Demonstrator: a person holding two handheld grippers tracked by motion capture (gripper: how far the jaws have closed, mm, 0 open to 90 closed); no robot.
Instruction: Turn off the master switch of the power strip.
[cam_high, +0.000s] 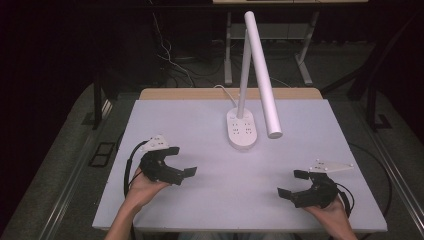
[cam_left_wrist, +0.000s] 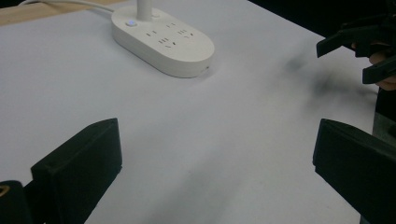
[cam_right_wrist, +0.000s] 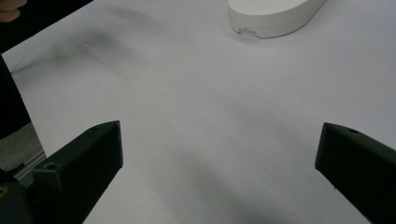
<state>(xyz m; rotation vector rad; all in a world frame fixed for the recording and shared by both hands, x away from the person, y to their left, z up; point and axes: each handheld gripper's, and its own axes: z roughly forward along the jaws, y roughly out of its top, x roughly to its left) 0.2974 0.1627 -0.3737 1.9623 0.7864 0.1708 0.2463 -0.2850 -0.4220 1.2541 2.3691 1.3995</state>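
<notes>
Hand-held gripper before lit button

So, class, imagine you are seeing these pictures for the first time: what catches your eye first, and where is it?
The white desk lamp stands out first, rising from its oval socket base at the far middle of the white table. Next come the two black grippers near the front edge, the left gripper and the right gripper, both open and holding nothing.

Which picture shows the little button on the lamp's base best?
The left gripper view: the button glows close up on the lamp base. The high view shows the base small and far. The right gripper view catches just the base's edge.
</notes>
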